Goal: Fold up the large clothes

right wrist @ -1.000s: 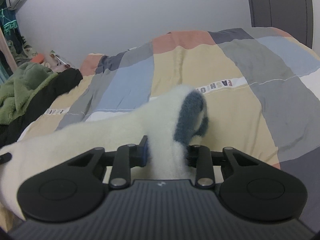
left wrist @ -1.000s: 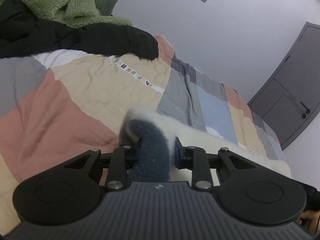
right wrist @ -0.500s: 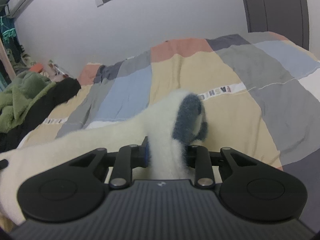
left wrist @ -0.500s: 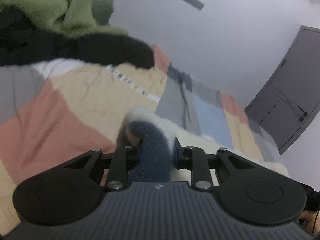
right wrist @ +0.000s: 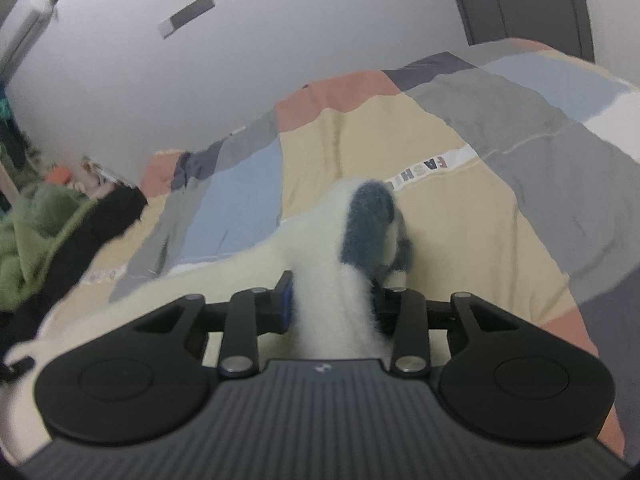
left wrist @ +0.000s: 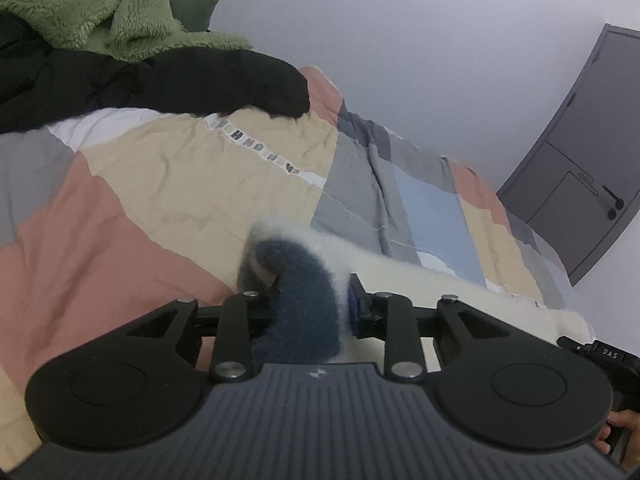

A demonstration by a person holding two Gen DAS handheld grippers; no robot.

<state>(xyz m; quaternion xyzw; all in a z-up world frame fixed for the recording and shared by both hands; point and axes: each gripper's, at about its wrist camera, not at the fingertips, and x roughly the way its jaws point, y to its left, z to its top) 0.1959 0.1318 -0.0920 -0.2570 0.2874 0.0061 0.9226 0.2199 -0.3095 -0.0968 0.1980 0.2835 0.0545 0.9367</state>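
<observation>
Left wrist view: my left gripper (left wrist: 310, 304) jaws just opening, blue cuff of white fluffy garment (left wrist: 400, 276) between them, grip loosening. My right gripper (right wrist: 334, 304) likewise easing open around other cuff. Garment stretching across quilt (left wrist: 192, 184), near edge. I'm judging release beginning.
</observation>
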